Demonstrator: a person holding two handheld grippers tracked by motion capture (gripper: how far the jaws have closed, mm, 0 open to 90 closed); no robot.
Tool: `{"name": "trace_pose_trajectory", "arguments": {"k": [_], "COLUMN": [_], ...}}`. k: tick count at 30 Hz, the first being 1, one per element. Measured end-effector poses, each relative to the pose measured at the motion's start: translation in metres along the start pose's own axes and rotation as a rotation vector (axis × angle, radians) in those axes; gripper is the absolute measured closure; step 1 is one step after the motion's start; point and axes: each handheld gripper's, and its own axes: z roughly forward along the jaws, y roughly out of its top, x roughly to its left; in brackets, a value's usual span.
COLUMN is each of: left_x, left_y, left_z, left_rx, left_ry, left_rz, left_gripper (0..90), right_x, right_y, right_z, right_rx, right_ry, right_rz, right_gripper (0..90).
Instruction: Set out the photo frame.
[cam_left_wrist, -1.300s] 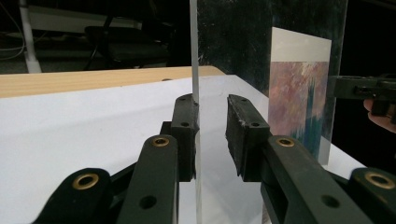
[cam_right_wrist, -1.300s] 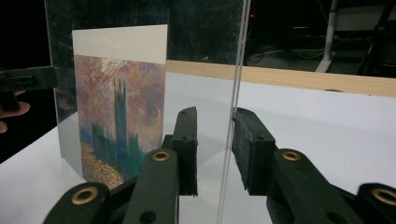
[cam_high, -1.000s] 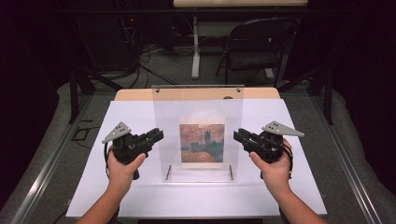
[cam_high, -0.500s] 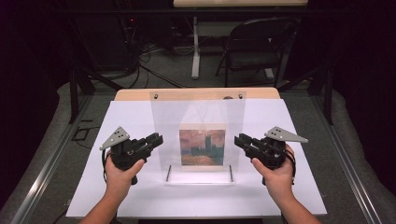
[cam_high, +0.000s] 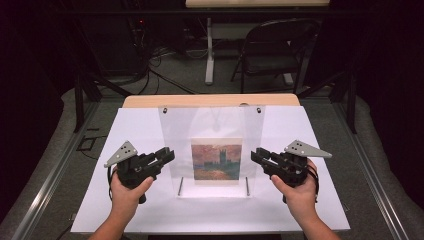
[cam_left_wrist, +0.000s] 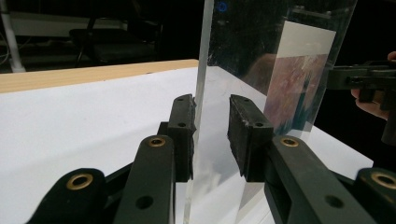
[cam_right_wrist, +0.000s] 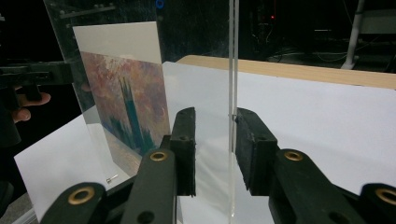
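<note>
A clear plastic frame (cam_high: 212, 145) stands upright near the middle of the bench (cam_high: 310, 200), on the white sheet (cam_high: 135, 130) that covers most of the top. A bare wooden strip (cam_high: 210, 100) of the bench shows along the far edge. Behind the bench stand a folding chair (cam_high: 272, 50) and a pale post (cam_high: 209, 50), with loose cables (cam_high: 160, 75) on the grey floor; none of these crowd the work. Metal rails (cam_high: 45, 185) run along both sides of the bench.

The frame is a thin, flat, glossy panel, see-through, with two small screws near its top corners and two short metal pins (cam_high: 180, 185) at its foot. A square picture (cam_high: 216, 159) sits inside the lower half: reddish sky, dark blue-green towers, a white margin above it.

The left tool (cam_high: 167, 154) is at the frame's left edge. Its jaws have just been opening; in the left gripper view the panel edge (cam_left_wrist: 198, 116) stands between the ribbed black pads (cam_left_wrist: 243, 135), close to the left one, with a plain gap to the right one. The right tool (cam_high: 256, 155) is at the right edge, its jaws likewise just opening; in the right gripper view the panel edge (cam_right_wrist: 232, 116) stands between the pads (cam_right_wrist: 184, 144), apart from the left one and close against the right one. Both sets of jaws stand narrow, loose about the panel.
</note>
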Motion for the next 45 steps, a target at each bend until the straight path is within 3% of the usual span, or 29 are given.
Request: {"name": "trace_pose_trajectory", "arguments": {"k": [9,22,28,33,36,38,45], "left_x": [0.000,0.004,0.008,0.019,0.024,0.030,0.049], "left_y": [-0.003,-0.006,-0.007,-0.013,-0.017,-0.024,-0.046], "left_z": [-0.004,-0.021,-0.030,-0.036,-0.038,-0.039,-0.038], "left_rx": [-0.004,-0.036,-0.051,-0.049,-0.045,-0.039,-0.009], "left_ry": [0.004,0.067,0.122,0.172,0.200,0.238,0.280], "left_rz": [-0.010,0.007,0.031,0.023,0.021,0.019,-0.028], "left_gripper": [68.9,56.7,48.5,44.4,42.3,41.6,40.0], "right_x": [0.003,-0.001,-0.008,-0.020,-0.025,-0.033,-0.047], "right_y": [-0.002,-0.005,-0.007,-0.013,-0.017,-0.026,-0.039], "right_z": [-0.002,-0.013,-0.028,-0.036,-0.038,-0.041,-0.046], "right_rx": [-0.005,-0.010,-0.034,-0.034,-0.031,-0.019,-0.011], "right_ry": [0.002,0.000,-0.064,-0.167,-0.193,-0.240,-0.285], "right_rz": [-0.008,-0.003,-0.030,-0.067,-0.063,-0.058,-0.026], "right_gripper": [68.5,61.0,52.3,40.3,38.2,36.6,36.3]}}
